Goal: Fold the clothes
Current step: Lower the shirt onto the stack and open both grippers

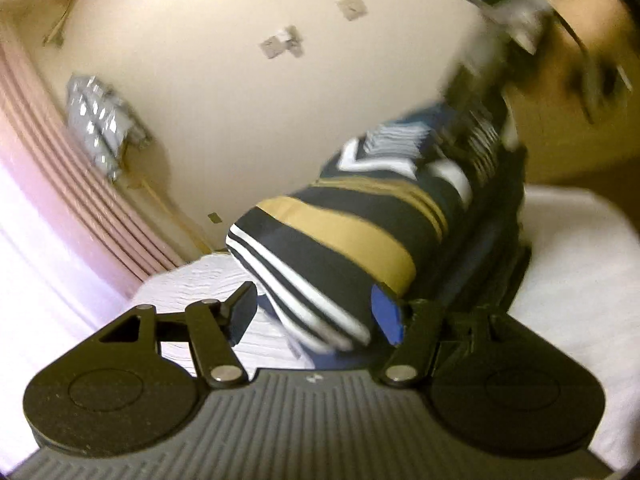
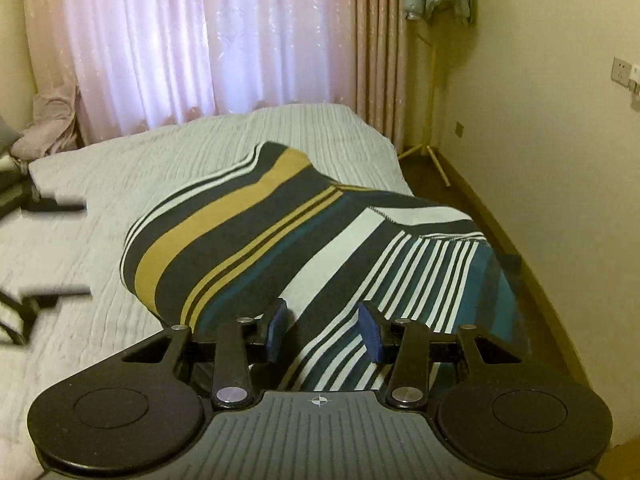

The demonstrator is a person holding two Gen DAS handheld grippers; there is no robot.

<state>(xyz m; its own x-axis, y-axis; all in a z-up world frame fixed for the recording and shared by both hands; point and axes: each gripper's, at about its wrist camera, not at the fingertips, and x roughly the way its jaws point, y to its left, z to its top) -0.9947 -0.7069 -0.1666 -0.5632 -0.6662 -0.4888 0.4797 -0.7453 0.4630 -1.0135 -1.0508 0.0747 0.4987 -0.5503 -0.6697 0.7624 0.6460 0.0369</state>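
A striped garment in navy, gold, white and teal hangs lifted over the white quilted bed. My right gripper has its jaws partly apart with a bunch of the striped cloth passing between the blue pads. In the left wrist view the same garment drapes across my left gripper; its jaws stand wide apart, and the cloth lies against the right blue pad. The left finger is free of cloth.
Pink curtains hang behind the bed. A wooden coat stand with a pale jacket stands in the right corner. A wall with a socket is on the right. A person's face is close in the left wrist view.
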